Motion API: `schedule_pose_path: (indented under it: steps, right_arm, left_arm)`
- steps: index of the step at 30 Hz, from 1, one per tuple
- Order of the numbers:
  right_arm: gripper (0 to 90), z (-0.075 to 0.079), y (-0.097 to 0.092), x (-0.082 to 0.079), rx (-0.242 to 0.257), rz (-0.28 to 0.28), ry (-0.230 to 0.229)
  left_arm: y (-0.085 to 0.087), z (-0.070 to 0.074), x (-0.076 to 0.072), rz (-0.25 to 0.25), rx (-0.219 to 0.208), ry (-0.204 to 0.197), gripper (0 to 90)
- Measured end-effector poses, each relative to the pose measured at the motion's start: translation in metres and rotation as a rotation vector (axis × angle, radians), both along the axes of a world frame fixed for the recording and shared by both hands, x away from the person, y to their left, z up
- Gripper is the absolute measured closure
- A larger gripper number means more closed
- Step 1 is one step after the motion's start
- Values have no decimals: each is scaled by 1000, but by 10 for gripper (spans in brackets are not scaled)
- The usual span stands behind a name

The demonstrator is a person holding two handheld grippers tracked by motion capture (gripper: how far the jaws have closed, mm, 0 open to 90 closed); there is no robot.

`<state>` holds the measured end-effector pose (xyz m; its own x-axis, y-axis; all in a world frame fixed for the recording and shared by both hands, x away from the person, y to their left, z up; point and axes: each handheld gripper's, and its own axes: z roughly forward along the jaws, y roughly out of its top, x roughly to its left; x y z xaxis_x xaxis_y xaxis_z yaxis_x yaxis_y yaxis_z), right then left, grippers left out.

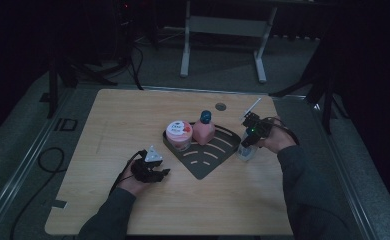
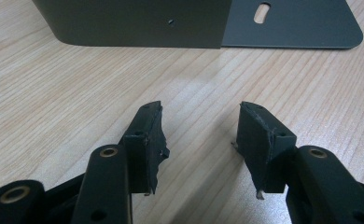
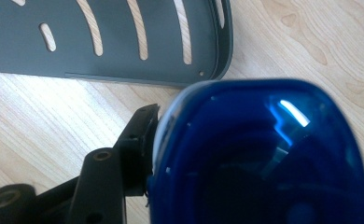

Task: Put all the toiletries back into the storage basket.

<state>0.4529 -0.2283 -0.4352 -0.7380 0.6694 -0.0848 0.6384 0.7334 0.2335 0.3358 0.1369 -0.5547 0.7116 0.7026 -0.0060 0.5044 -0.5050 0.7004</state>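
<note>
right gripper view: blue cap (image 3: pixel 259 154) sits between the right claw's (image 3: pixel 264 140) jaws, its side against the one pad in sight
bottle (image 1: pixel 245 150): upright on the tabletop (image 1: pixel 133 120), just beside the dark tray (image 1: pixel 218 160)
left claw (image 2: pixel 201 140): half open, holding nothing, near the tray's wall

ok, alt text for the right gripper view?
A blue cap sits close up between the right gripper's black jaws, the left jaw against its side. Behind it lies a dark slotted tray on a light wooden table.
</note>
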Motion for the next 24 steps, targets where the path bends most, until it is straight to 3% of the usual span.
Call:
schedule_pose_path:
  steps: [10, 11, 13, 24]
  right_arm:
    - [471, -1, -1, 2, 8, 2, 20]
    - [522, -1, -1, 2, 26, 11, 31]
    - [534, -1, 0, 1, 34, 13, 42]
    - [541, 0, 0, -1, 28, 19, 41]
  left_arm:
    - [0, 0, 0, 0, -1, 0, 504]
    - [0, 0, 0, 0, -1, 1, 504]
    - [0, 0, 0, 0, -1, 0, 504]
    - [0, 0, 0, 0, -3, 1, 503]
